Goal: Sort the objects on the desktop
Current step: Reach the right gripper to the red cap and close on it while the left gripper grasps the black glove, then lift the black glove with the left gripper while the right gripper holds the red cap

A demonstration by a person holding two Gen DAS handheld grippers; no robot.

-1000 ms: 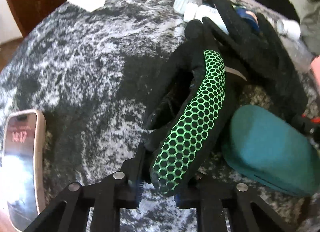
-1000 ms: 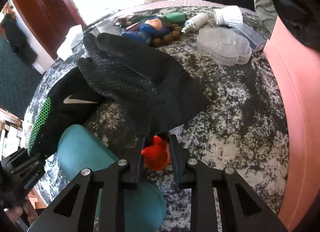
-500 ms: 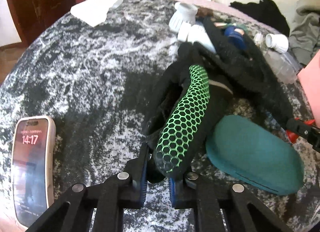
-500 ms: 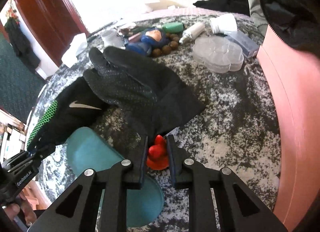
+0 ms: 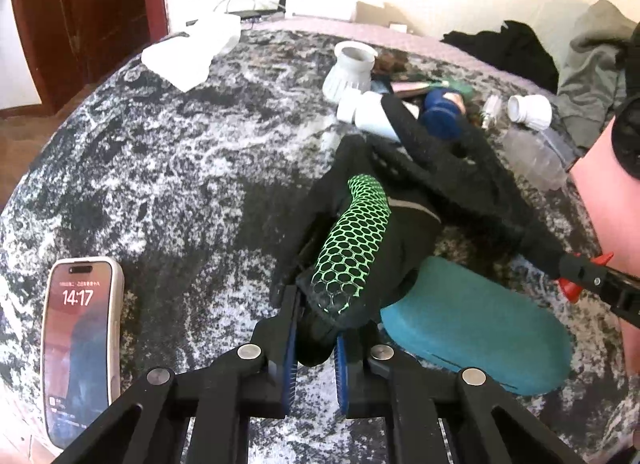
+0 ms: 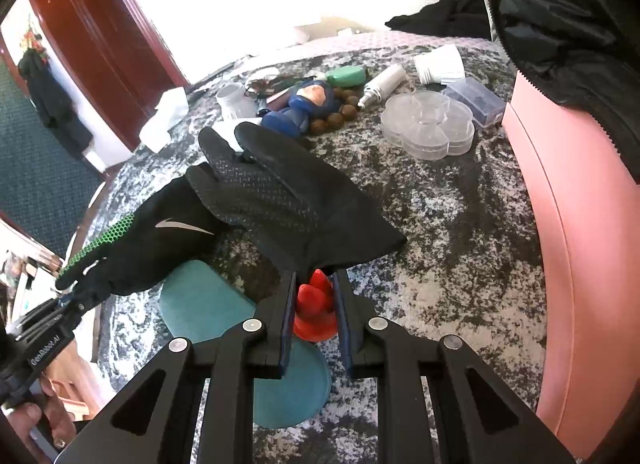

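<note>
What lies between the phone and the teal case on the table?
In the left wrist view, the green-patterned black glove, gripped by the left gripper, lies between phone and teal case.

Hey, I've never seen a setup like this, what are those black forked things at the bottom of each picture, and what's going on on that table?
There is no robot here. A person holds a two-finger gripper in each hand, and a wide-angle camera on each one looks forward along its fingers. That gives the two pictures.

In the left view, the left gripper is shut on the cuff of a black glove with green mesh. In the right view, the right gripper pinches the cuff of a second black glove; a small red thing sits between its fingers.

On the speckled table lie a phone reading 14:17, a teal case, a clear plastic box, white bottles, brown beads and a blue doll.
</note>
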